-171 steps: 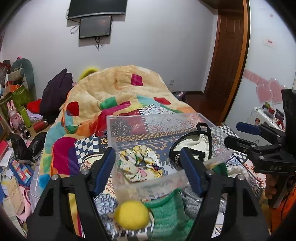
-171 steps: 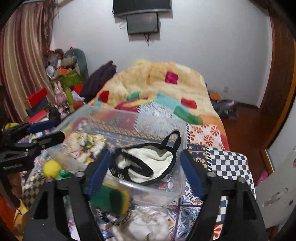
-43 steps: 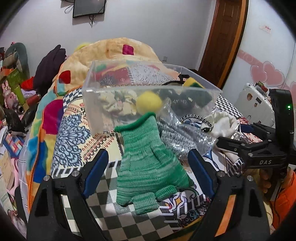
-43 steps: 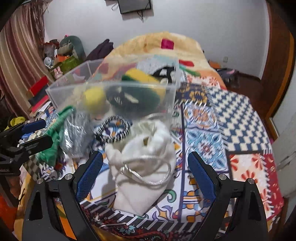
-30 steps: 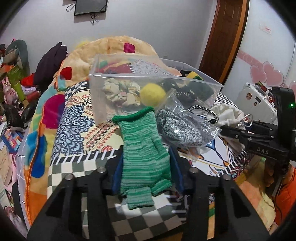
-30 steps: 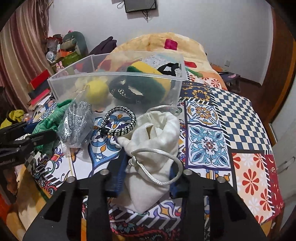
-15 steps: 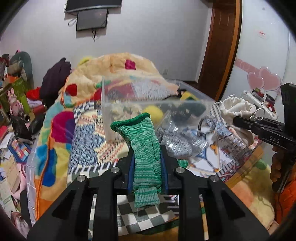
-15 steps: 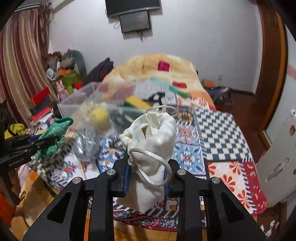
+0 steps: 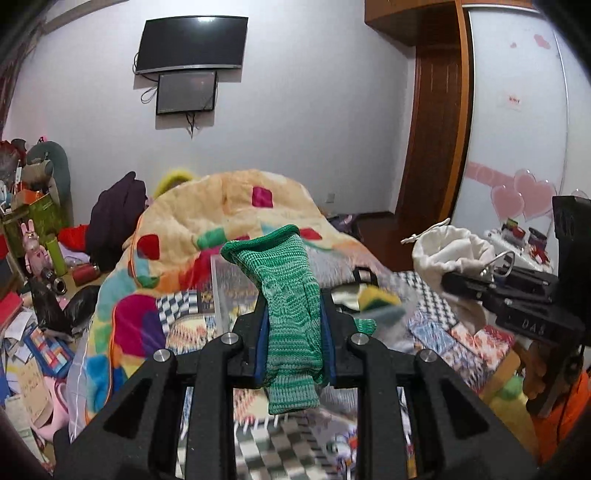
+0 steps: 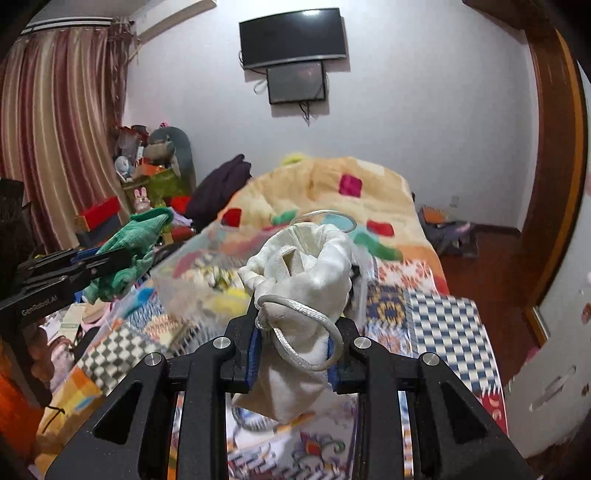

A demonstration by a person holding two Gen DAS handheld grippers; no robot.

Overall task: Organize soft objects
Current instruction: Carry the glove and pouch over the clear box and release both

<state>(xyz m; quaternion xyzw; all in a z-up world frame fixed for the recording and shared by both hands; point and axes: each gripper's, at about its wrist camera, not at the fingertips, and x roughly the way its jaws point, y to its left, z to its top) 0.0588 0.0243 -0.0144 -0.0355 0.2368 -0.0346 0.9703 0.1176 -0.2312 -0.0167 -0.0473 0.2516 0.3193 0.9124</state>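
My left gripper [image 9: 293, 325] is shut on a green knitted glove [image 9: 288, 295] and holds it in the air above the bed; it also shows in the right wrist view [image 10: 129, 251]. My right gripper [image 10: 293, 336] is shut on a white drawstring pouch [image 10: 306, 273], lifted clear of the bed; the pouch also shows in the left wrist view [image 9: 450, 254]. The clear plastic bin [image 10: 173, 277] lies beyond both grippers on the patterned bedspread, blurred, with soft items inside, among them a yellow-green sponge [image 9: 376, 299].
A yellow quilt with coloured squares [image 9: 221, 210] is heaped at the far end of the bed. Clutter and toys [image 9: 33, 229] fill the floor at left. A wooden door [image 9: 432, 147] stands at right. A TV [image 10: 291, 33] hangs on the wall.
Both grippers closed on their items, the glove and the pouch, and lifted them up off the bedspread; the views now sit higher and tilt upward, with the bin blurred below.
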